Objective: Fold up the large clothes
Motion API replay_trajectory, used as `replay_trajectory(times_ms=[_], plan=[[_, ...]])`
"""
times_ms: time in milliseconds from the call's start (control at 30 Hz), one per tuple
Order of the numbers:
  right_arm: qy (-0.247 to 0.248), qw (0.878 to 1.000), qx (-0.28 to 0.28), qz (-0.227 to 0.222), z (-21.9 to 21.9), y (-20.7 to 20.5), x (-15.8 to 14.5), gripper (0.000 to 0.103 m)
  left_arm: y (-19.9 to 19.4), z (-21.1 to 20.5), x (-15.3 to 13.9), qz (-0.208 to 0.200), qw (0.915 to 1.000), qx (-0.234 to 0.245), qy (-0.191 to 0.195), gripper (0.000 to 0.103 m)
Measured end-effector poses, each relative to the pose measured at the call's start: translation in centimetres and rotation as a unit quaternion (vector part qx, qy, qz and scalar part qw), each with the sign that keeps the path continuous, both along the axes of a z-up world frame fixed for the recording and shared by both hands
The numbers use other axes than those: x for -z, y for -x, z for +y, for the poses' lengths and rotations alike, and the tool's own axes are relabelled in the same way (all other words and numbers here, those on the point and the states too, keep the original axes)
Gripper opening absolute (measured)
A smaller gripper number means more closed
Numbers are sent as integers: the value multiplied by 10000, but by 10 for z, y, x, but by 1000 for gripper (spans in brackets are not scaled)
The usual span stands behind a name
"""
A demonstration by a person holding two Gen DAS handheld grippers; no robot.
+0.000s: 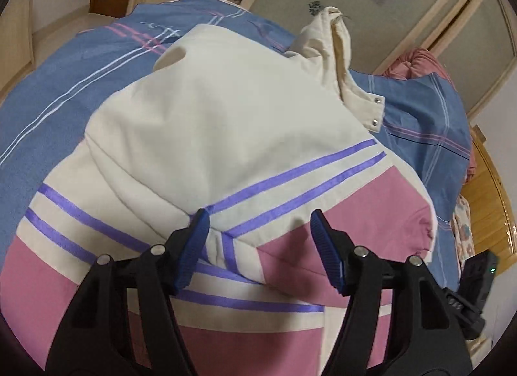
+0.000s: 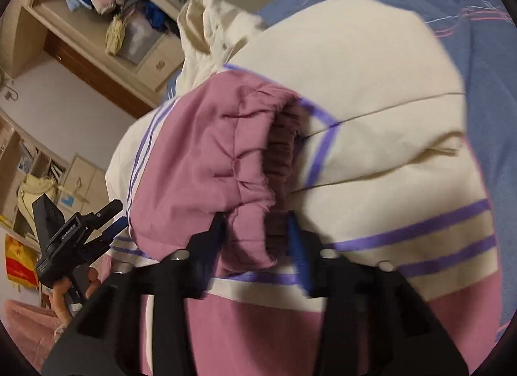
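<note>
The cream, pink and purple-striped padded jacket [image 1: 226, 136] lies collar-away on the blue bedsheet [image 1: 64, 91]. The left gripper [image 1: 258, 230] gapes empty; only the right wrist view shows the right gripper [image 2: 255, 230] clamping the pink elastic cuff [image 2: 258, 162].

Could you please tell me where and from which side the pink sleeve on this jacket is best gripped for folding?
Grip the pink sleeve at its gathered elastic cuff, coming from the near, open end. The bunched cuff probably gives the pads a thick ridge, unlike the smooth panel. The right gripper already straddles that edge; the left gripper hangs open over the jacket.
</note>
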State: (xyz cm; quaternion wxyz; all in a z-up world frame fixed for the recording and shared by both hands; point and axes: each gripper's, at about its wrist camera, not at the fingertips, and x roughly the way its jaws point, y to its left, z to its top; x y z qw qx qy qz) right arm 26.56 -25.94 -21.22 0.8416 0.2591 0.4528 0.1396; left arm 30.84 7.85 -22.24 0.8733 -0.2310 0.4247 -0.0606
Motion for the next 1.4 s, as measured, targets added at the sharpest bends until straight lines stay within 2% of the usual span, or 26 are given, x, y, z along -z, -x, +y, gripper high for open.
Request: replay_trajectory(times_ms=[33, 100, 167, 233, 300, 367, 433, 467, 500, 533, 600, 633, 700, 767, 833, 900, 967, 1033, 1100, 1200, 1233, 1300, 1333, 1367, 1400], plan=[[136, 9997, -117, -181, 8, -2, -10, 24, 2, 4, 4, 2, 10000, -38, 1, 66], [349, 9974, -280, -565, 19, -3, -34, 17, 2, 12, 7, -9, 9998, -142, 114, 66], [605, 9920, -363, -1044, 28, -8, -64, 16, 0, 19, 9, -7, 9990, -260, 356, 66], [741, 9877, -328, -1337, 33, -20, -88, 13, -6, 21, 8, 28, 9979, -418, 500, 66], [739, 9867, -290, -1418, 30, -40, -101, 13, -12, 20, 7, 41, 9972, -572, 488, 66], [920, 9860, -102, -1388, 25, -62, -101, 13, -18, 18, 6, 59, 9962, -735, 461, 66], [1120, 9889, 39, -971, 16, -86, -80, 14, -23, 16, 10, 90, 9964, -728, 417, 66], [1140, 9912, 138, -660, 10, -92, -65, 19, -24, 15, 12, 117, 9968, -696, 388, 66], [1100, 9927, 197, -458, 3, -92, -54, 32, -22, 15, 13, 108, 9970, -659, 384, 66], [971, 9942, 315, -332, -5, -85, -43, 53, -18, 16, 11, 59, 9973, -612, 404, 67], [787, 9947, 489, -448, -17, -68, -36, 72, -9, 20, 7, -23, 9972, -585, 464, 71], [597, 9956, 461, -562, -26, -61, -35, 77, -3, 23, 3, -69, 9968, -681, 419, 76], [116, 9970, 455, -608, -39, -56, -36, 80, 7, 29, -6, -247, 9953, -891, 291, 77], [-339, 9974, 455, -447, -44, -60, -34, 84, 11, 32, -12, -327, 9947, -934, 291, 81], [-421, 9983, 376, -138, -40, -75, -29, 85, 11, 33, -13, -320, 9947, -917, 343, 81], [-246, 9995, 81, 180, -23, -94, -18, 85, 10, 32, -10, -257, 9953, -866, 349, 81], [-340, 9985, -193, 380, -3, -101, -7, 81, 10, 30, -3, -172, 9960, -812, 344, 81], [-360, 9973, -463, 448, 16, -105, -6, 31, 10, 29, 2, -138, 9962, -803, 321, 81], [-304, 9971, -692, 127, 31, -109, -20, 28, 10, 30, 4, -157, 9961, -826, 279, 81], [1, 9915, -970, -869, 54, -108, -67, 27, 6, 30, 4, -201, 9960, -850, 208, 82], [29, 9838, -1096, -1416, 60, -106, -90, 27, 4, 30, 3, -223, 9958, -873, 184, 82], [142, 9702, -1242, -2076, 66, -106, -114, 27, 0, 30, 4, -211, 9954, -926, 146, 82], [322, 9718, -1130, -2043, 65, -113, -117, 28, -3, 31, 5, -199, 9950, -965, 137, 84], [445, 9791, -930, -1751, 61, -127, -111, 30, -5, 31, 6, -187, 9948, -995, 146, 84], [485, 9857, -766, -1420, 56, -137, -102, 41, -6, 31, 8, -161, 9946, -1018, 151, 84]])
